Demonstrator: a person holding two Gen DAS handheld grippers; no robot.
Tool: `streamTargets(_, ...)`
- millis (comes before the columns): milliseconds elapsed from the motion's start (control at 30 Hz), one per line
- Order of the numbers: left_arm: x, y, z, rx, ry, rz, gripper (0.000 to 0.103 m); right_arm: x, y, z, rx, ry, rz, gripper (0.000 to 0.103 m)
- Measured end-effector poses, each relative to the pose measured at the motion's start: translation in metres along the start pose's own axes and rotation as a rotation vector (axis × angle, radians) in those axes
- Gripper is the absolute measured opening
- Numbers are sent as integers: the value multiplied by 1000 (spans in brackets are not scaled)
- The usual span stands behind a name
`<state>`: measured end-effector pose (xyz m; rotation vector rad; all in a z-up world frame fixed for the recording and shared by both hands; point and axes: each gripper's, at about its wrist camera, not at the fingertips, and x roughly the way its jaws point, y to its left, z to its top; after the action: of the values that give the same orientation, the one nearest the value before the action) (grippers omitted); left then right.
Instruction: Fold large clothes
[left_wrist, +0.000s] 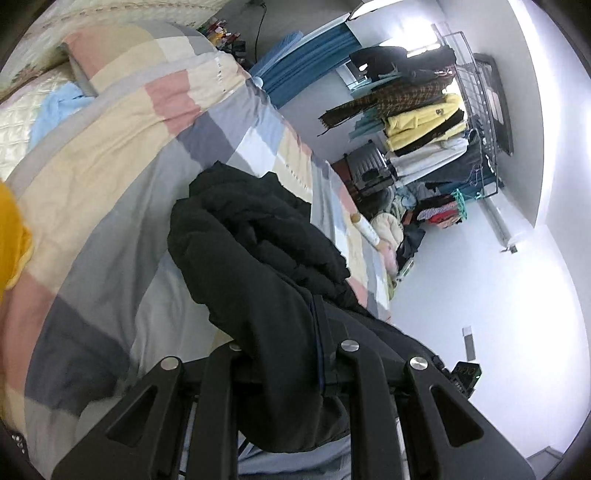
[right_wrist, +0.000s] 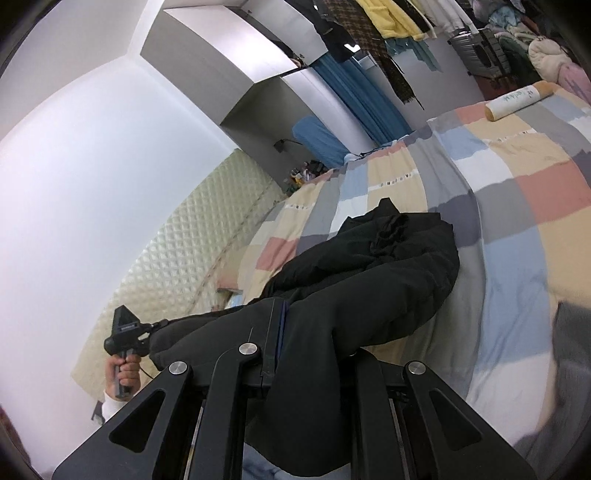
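Both grippers are clamped on the same black padded jacket (left_wrist: 258, 266), a bulky, puffy garment that sags in a heap between them and drapes down onto the bed.

In the left wrist view, the left gripper (left_wrist: 295, 354) has its jaws pressed together on a thick fold of the jacket's edge; the black cloth bulges out above the fingers and spills below them, hiding most of the inner finger faces. Beyond the grip the jacket bunches in rumpled rolls over the checked quilt (left_wrist: 110, 177), a patchwork of grey, cream, pink, pale blue and white squares. A cream quilted headboard (left_wrist: 22, 122) shows at the upper left, and a yellow cloth (left_wrist: 11, 236) pokes in at the left edge.

In the right wrist view, the right gripper (right_wrist: 306, 354) is likewise closed tight on the jacket's fabric, a thin blue strip of its finger pad showing against the black cloth. From there the jacket stretches left toward the person's left hand (right_wrist: 123, 373), which grips the handle of the other tool, white sleeve at the wrist. The far bulk of the jacket rests on the quilt.

A rolled paper tube (right_wrist: 517, 98) lies near the bed's far end. Past the bed, a clothes rack (left_wrist: 424, 122) holds hanging garments, beside blue curtains (right_wrist: 354, 92).
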<state>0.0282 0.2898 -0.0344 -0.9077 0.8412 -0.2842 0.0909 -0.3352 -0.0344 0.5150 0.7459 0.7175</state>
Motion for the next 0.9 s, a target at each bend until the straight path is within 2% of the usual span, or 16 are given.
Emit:
streamTargets(200,-32,-2,-31,-7,-9,-50,17,-37,17,-23,7,-37,24,10)
streamTargets(333,-35,-12,-27,16,-20,-45,17,-40,25,-15,-7,-35,20,10)
streamTargets(467,-20,-16,-3,19,-17,-25,17,-26,18,5,1,-32,16,10)
streamTargets(633,9,-27,37,14,-16,19,18,8,-4,51,57,-40,2,10)
streamTargets(767,41,-36,73,-13,-16,87,18,44,-30,87,112,-35,-40,9)
streamTargets(900,83,-42,108,-16,-18,197,18,81,-62,116,169,-22,-96,9)
